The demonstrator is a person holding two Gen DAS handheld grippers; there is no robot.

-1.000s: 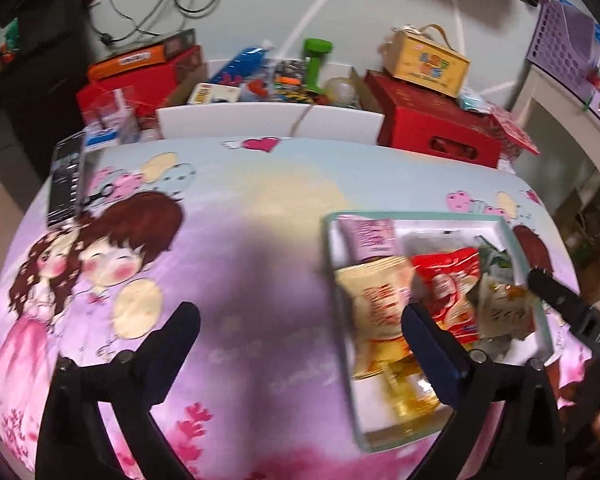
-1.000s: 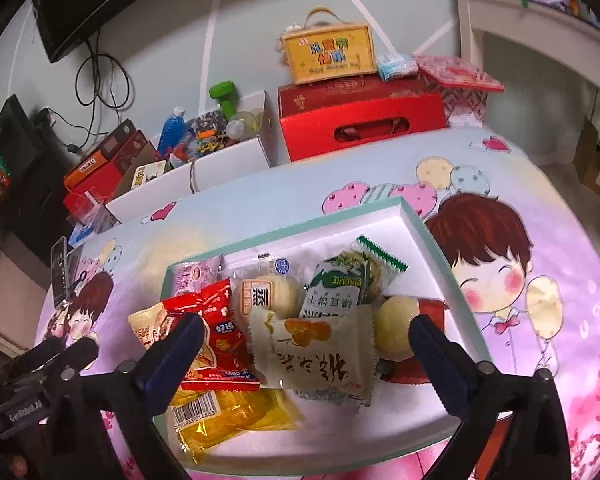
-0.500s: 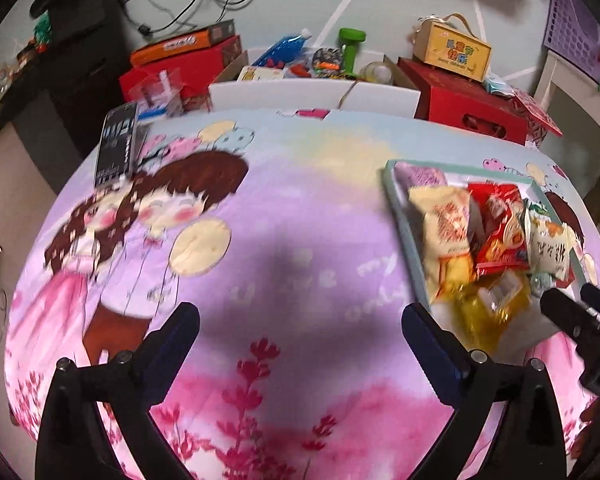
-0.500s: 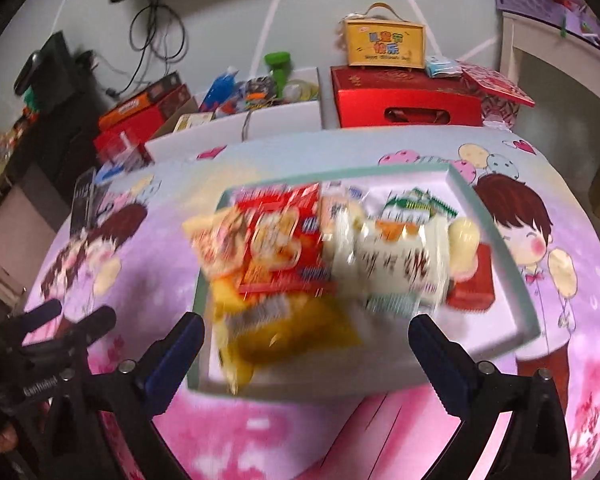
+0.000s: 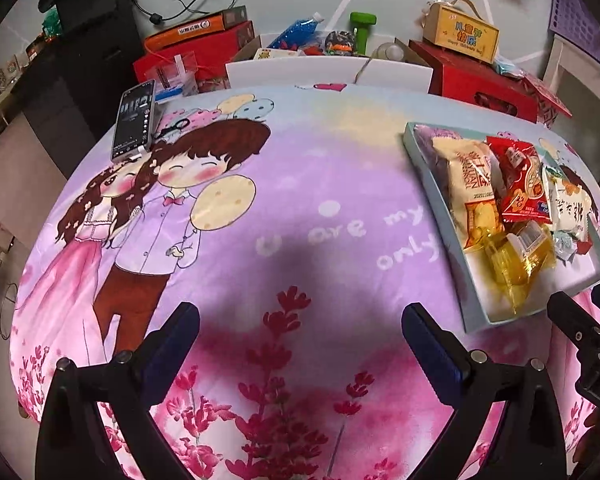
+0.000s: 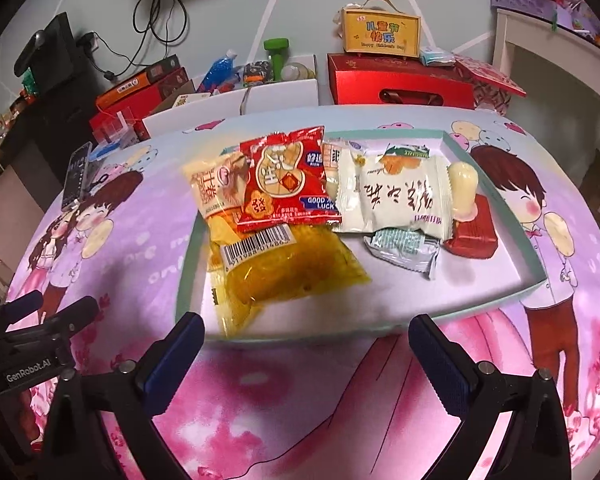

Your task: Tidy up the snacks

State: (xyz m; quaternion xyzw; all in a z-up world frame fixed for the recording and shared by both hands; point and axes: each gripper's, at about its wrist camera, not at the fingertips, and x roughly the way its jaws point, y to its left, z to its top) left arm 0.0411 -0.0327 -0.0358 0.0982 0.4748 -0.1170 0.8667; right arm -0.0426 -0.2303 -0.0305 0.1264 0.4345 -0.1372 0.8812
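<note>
A shallow teal-rimmed tray lies on the cartoon-print cloth and holds several snack packets. Among them are a red packet, a yellow packet with a barcode, a beige packet and a white packet. My right gripper stands open just short of the tray's near rim, nothing between its fingers. My left gripper is open over bare cloth, left of the tray. The right gripper's tips show at the left view's right edge.
A phone lies at the cloth's far left. Behind the table stand a white box of oddments, red boxes and a yellow carry box. The cloth left of the tray is open room.
Both grippers have pulled back toward me and risen, so the tray looks farther away. The left gripper has swung left, off the tray. The packets lie as before.
</note>
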